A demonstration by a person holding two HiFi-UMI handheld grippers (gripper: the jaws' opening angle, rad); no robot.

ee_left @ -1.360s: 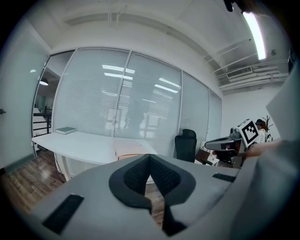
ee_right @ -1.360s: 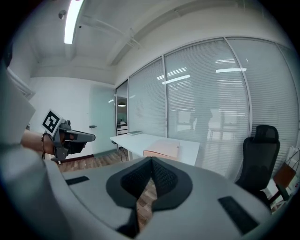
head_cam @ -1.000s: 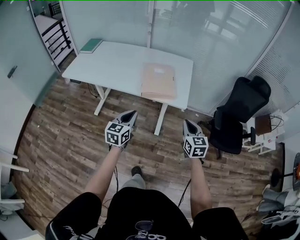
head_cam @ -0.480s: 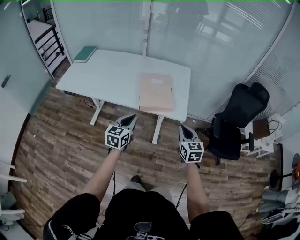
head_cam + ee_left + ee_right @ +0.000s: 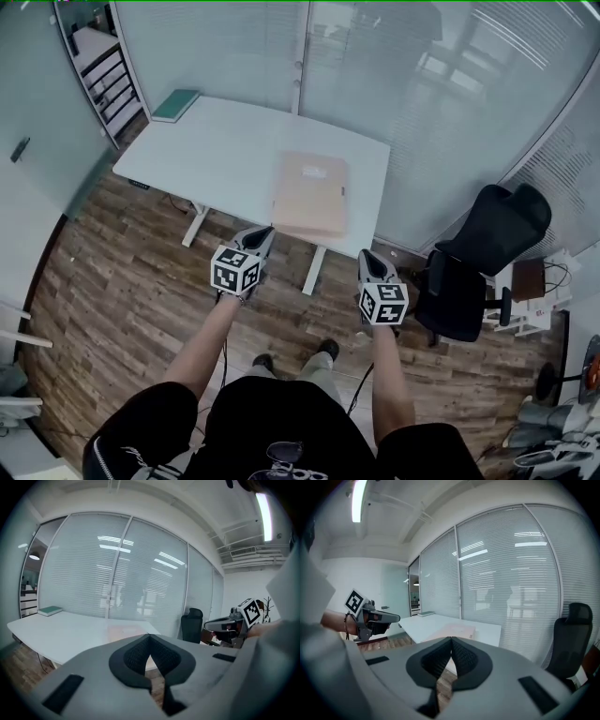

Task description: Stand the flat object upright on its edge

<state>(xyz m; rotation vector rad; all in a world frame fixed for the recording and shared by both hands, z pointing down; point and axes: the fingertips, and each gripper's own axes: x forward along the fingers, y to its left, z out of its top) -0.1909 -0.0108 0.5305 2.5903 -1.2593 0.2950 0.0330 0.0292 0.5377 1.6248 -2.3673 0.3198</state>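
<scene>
Head view: both arms held out over the wood floor (image 5: 112, 309), short of a white tabletop (image 5: 225, 150). Left hand-held gripper (image 5: 263, 234) and right hand-held gripper (image 5: 368, 256) are side by side, apart, both pointing toward the tabletop edge and slightly down.

Left gripper view: jaws clenched, pads meeting in a closed seam, nothing between them. Right gripper view: same, jaws pressed together and empty.

Flat object (image 5: 311, 195): beige, thin, rectangular, lying flat on the tabletop. It sits ahead of both hand-held grippers, roughly between the lines they point along, close to the tabletop's near edge. Neither hand-held gripper touches it; floor shows between the tips and the tabletop.

Green book (image 5: 175, 104): flat on the far corner of the tabletop, well ahead and to the left of the left hand-held gripper, well apart from the flat object.

Black office chair (image 5: 473, 267): on the floor to the right of the right hand-held gripper, beside the tabletop's right end.

Glass wall with blinds (image 5: 394, 84) runs behind the tabletop.
</scene>
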